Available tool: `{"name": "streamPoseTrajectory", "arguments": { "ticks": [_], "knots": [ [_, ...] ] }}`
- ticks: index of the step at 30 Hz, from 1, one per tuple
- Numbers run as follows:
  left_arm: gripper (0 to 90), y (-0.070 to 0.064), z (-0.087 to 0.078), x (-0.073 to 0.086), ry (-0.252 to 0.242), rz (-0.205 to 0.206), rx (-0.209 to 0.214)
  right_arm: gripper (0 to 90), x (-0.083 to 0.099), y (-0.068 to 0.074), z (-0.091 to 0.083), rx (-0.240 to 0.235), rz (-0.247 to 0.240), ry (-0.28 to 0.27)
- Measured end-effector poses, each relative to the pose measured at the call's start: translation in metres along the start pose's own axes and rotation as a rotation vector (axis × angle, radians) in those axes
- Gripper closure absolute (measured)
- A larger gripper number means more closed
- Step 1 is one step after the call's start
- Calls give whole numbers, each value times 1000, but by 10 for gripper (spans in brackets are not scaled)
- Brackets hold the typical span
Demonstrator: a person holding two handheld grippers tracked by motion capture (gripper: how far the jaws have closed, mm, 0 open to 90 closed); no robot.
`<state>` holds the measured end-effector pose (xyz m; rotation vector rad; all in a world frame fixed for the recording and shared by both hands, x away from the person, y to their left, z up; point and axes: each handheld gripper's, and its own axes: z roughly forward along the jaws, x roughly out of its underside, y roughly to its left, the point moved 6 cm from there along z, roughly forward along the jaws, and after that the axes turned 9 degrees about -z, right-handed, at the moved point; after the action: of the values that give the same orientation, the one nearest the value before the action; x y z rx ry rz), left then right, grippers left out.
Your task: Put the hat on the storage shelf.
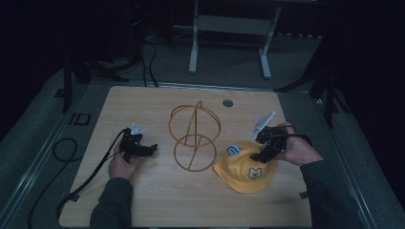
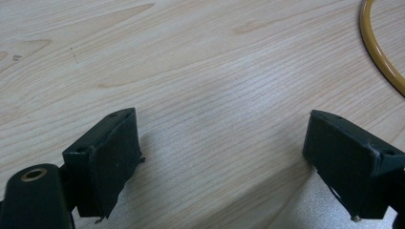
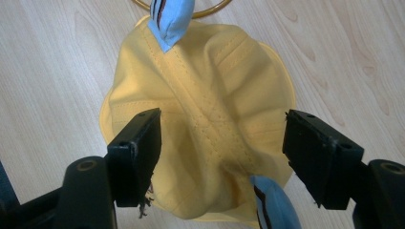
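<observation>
Hat (image 1: 246,167) lies at four o'clock of the stand (image 1: 194,135), not yet hung; right gripper (image 1: 265,151) gapes over it, left gripper (image 1: 143,149) gapes empty

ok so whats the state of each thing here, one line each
yellow hat: flat on the table, crumpled, not gripped
wire stand: upright, bare, nothing hung on it
left claw: open above bare wood, holds nothing
right claw: open, jaws either side of the hat's crown
</observation>
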<state>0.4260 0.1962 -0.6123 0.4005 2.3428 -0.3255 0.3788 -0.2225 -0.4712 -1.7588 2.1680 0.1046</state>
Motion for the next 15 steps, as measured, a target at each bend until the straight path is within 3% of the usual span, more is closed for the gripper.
{"name": "streamPoseTrajectory", "arguments": {
  "ticks": [15],
  "knots": [
    [121, 0, 0, 0, 0, 0, 0, 306, -2, 0, 13, -31, -11, 42]
  ]
}}
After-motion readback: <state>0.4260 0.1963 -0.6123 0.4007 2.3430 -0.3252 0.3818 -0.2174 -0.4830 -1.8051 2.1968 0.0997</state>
